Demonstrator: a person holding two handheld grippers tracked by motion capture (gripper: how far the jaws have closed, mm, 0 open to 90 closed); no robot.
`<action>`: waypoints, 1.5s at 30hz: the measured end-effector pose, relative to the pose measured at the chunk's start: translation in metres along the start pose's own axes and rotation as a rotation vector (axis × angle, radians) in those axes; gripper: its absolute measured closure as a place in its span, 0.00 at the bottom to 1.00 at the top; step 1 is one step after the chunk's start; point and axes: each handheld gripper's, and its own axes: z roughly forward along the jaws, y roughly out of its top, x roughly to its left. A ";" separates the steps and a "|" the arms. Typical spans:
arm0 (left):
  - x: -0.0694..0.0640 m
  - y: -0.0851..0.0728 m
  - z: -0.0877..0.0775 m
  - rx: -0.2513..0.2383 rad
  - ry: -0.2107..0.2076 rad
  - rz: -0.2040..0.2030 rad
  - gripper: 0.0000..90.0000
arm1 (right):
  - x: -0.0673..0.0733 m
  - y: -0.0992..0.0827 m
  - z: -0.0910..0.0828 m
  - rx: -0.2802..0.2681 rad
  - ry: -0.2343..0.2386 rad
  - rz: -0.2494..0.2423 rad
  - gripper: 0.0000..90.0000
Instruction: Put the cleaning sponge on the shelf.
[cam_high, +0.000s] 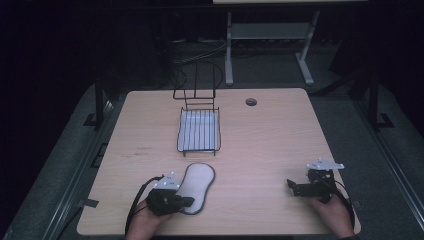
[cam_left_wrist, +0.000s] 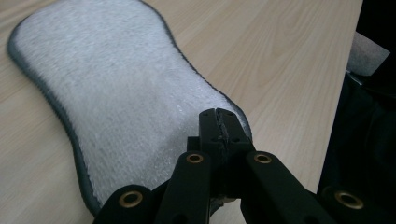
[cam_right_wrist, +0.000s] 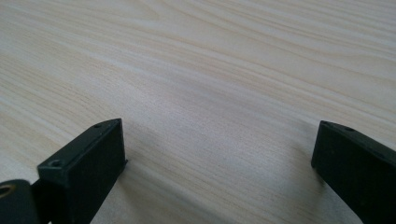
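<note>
1. The left tongs (cam_high: 186, 201) are clenched on the near end of the white, grey-edged pad (cam_high: 196, 186).
2. The pad lies flat on the desk (cam_high: 265, 150), just in front of the wire rack (cam_high: 199, 131).
3. The right tongs (cam_high: 291, 186) hover released over bare wood, well apart from the pad.

The right gripper (cam_right_wrist: 219, 158) hangs low over the pale wood-grain tabletop (cam_right_wrist: 210, 70), its two black jaws spread wide. One jaw rises at the lower left, the other at the lower right, with bare tabletop between them and beyond.
</note>
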 end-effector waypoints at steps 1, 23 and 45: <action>0.001 -0.001 -0.002 -0.001 0.004 -0.004 1.00 | 0.000 0.000 0.000 0.000 0.000 0.000 0.03; 0.027 -0.030 -0.042 -0.019 0.094 -0.100 1.00 | 0.000 0.000 0.000 0.000 0.000 0.001 0.03; 0.037 0.009 -0.030 -0.044 0.126 -0.058 0.19 | 0.000 0.000 0.000 0.000 0.000 0.000 0.03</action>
